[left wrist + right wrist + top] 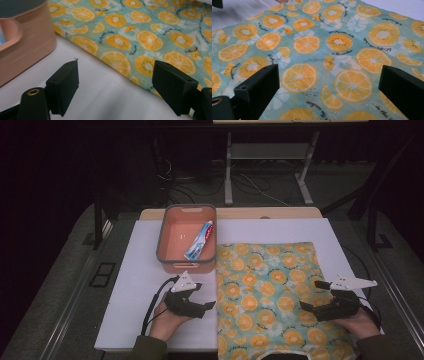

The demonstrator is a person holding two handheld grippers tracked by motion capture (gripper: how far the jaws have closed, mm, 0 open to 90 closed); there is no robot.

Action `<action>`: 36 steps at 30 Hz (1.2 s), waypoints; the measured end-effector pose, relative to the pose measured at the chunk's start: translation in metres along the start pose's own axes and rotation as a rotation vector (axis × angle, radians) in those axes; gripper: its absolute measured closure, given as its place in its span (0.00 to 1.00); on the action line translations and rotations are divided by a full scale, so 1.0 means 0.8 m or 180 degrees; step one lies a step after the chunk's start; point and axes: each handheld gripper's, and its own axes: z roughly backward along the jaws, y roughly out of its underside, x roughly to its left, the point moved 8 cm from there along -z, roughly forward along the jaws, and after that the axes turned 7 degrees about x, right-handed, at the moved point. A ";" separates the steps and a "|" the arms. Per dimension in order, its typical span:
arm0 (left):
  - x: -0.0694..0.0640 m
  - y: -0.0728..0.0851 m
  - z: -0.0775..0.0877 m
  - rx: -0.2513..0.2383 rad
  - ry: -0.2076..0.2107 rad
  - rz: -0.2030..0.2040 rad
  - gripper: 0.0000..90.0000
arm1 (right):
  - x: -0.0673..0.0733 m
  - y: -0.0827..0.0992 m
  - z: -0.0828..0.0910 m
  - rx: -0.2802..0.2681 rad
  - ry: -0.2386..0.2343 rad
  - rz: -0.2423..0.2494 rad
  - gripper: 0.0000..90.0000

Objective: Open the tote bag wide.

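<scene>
**Both grippers parked at the cloth, nothing grabbed yet**

Left gripper (201, 301) has its jaws apart with nothing between them, hovering over bare white board (135, 285) just beside the left edge of the orange-print cloth (265, 290). Right gripper (316, 296) is also spread wide and holding nothing, sitting over the right side of the cloth.

The cloth lies flat and spread out, its top left corner just beside the pink bin (186, 240). There's a toothpaste tube (199, 241) lying in that bin. So my read is the cloth work hasn't started, no edge pinched or lifted, all of it left to do.

The high view gives the tube and the whole layout. The left gripper view (115, 82) shows how close the jaws are to the cloth edge (110, 65), and the right gripper view (329, 90) shows print and soft wrinkles
</scene>
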 end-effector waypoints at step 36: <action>-0.014 -0.011 -0.067 0.0368 -0.0048 -0.0226 1.00 | 0.000 -0.001 0.001 -0.0018 0.0018 0.0024 0.03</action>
